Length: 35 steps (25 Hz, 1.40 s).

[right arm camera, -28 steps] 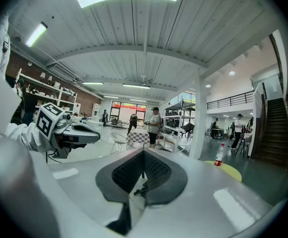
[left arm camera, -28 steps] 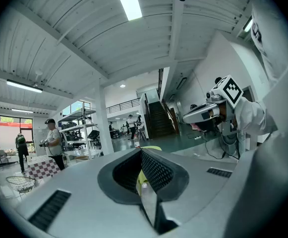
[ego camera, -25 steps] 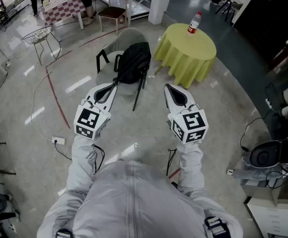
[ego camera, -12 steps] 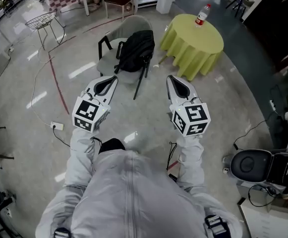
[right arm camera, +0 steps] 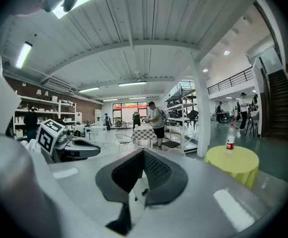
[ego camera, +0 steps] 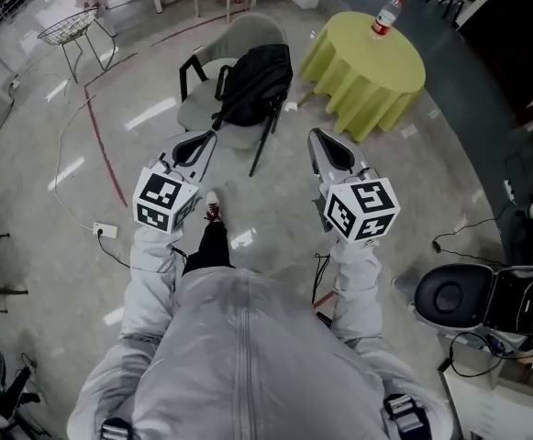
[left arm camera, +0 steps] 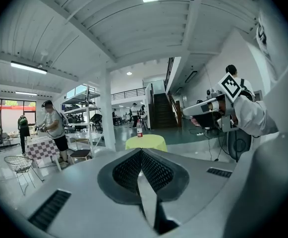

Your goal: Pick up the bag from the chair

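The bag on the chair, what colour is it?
Black. The soft bag on the pale grey chair shows best in the head view.

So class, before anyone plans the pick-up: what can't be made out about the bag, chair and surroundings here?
- Chair seat, head view: largely covered by the black bag.
- Bag's handle and zips, head view: too small, dark on dark.
- Bag, both gripper views: cannot be picked out; the housing of the left gripper and right gripper, tongs shut, fills the lower picture.
- Bottle label, head view: too small to read.
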### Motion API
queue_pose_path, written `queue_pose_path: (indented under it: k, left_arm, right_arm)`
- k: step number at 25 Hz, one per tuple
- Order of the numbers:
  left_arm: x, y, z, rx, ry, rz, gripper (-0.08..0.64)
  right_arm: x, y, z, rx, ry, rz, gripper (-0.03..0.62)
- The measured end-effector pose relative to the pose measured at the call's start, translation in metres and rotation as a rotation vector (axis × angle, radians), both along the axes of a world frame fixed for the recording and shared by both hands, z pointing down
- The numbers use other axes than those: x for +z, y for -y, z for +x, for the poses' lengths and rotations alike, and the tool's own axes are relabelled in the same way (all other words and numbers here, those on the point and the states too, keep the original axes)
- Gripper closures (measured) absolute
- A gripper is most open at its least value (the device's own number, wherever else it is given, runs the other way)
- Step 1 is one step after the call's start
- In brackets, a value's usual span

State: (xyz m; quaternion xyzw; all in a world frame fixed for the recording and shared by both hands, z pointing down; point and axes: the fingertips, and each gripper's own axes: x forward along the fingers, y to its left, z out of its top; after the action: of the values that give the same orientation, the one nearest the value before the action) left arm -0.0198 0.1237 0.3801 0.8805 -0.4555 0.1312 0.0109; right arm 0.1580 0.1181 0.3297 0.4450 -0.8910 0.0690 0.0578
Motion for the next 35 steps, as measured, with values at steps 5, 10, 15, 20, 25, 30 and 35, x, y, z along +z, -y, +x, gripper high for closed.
queue_pose_path:
  k: [5, 10, 15, 20, 25, 30, 35]
  left_arm:
    - [0.015, 0.073, -0.029, 0.013, 0.004, -0.025, 0.554]
    - [0.027, 0.150, -0.061, 0.037, 0.008, -0.077, 0.554]
    - [0.038, 0.218, -0.079, 0.080, 0.024, -0.106, 0.554]
    - [0.050, 0.266, -0.089, 0.118, 0.013, -0.146, 0.554]
    - [0.076, 0.300, -0.085, 0.143, 0.005, -0.208, 0.554]
    - [0.109, 0.323, -0.074, 0.222, -0.015, -0.260, 0.552]
    - [0.152, 0.348, -0.062, 0.248, -0.022, -0.341, 0.536]
  right_arm:
    - [0.013, 0.067, -0.020, 0.052, -0.037, -0.008, 0.583]
    - [0.028, 0.135, -0.038, 0.104, -0.027, -0.095, 0.583]
    - [0.042, 0.190, -0.051, 0.152, -0.017, -0.146, 0.588]
    - [0.058, 0.225, -0.063, 0.159, 0.043, -0.229, 0.555]
    - [0.088, 0.251, -0.055, 0.230, 0.038, -0.304, 0.546]
    - [0.127, 0.271, -0.051, 0.259, 0.116, -0.436, 0.493]
    - [0.171, 0.293, -0.035, 0.314, 0.121, -0.534, 0.458]
